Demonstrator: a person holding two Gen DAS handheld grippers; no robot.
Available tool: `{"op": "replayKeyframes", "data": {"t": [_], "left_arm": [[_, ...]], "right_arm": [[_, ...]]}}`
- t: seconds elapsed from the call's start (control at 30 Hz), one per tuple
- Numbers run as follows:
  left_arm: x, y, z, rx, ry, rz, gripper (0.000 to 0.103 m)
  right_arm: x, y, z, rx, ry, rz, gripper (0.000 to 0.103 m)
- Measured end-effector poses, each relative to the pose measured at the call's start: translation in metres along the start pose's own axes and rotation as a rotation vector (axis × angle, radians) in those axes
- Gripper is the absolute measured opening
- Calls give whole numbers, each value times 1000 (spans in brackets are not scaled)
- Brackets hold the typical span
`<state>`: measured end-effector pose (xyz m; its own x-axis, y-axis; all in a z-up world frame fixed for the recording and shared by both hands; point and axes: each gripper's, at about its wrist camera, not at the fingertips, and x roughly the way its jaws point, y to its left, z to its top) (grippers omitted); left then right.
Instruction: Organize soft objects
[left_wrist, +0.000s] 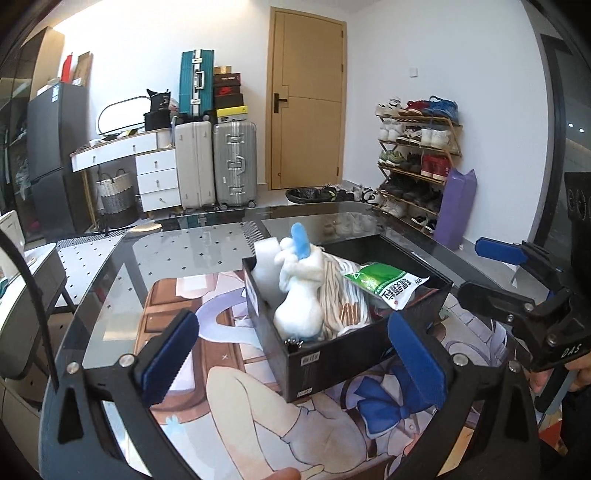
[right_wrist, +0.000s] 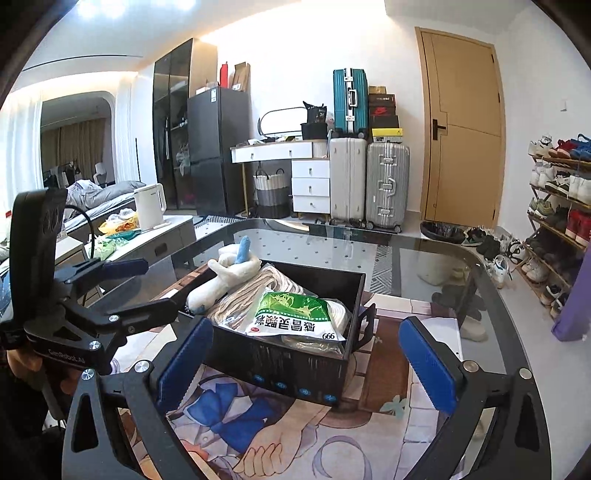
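Black open-topped box (left_wrist: 343, 354): stands on the glass-topped table (left_wrist: 207, 243), over a printed cartoon mat (left_wrist: 229, 391) that lies under the glass. Seen from both wrist views; one long wall carries a row of small blue marks (right_wrist: 291, 387).

Contents of the box:
- White plush toy (left_wrist: 299, 291) with a blue part on top, propped upright at one end, its upper part rising above the rim.
- Bundle of cream cord or rope (right_wrist: 236, 299), lying in loops along the middle; what it is made of is hard to tell at this sharpness.
- Green-and-white printed packet (right_wrist: 295, 314), flat on top of the bundle, one corner reaching over the box wall in the left view.
- White foam-like block (left_wrist: 264, 258), standing against the end wall behind the plush toy.

Left gripper (left_wrist: 291, 362): blue-padded fingers spread wide, nothing between the pads; the near corner of the box shows in the gap beyond them, untouched.

Right gripper (right_wrist: 306, 365): fingers likewise spread wide and holding nothing, with the box's long wall beyond the gap. Each gripper also appears at the edge of the other's view, beside the box and apart from it.

Background: wooden door (left_wrist: 306, 99), suitcases (left_wrist: 216, 162), shoe rack (left_wrist: 417, 155), white drawer unit (right_wrist: 310, 184).
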<state>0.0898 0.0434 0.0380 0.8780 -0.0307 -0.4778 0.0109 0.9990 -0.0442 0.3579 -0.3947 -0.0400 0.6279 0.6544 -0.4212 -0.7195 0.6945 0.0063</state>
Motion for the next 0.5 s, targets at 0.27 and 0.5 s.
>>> {"op": "replayKeyframes", "data": {"t": [0.27,0.5], "left_arm": [[0,0,-7,12,-24,38,103],[3,5,-8,-8,-23,42,103]], "right_arm": [[-2,-4,-10,13,-5,5,102],[-4,-6,-12,26,-17,12,102]]}}
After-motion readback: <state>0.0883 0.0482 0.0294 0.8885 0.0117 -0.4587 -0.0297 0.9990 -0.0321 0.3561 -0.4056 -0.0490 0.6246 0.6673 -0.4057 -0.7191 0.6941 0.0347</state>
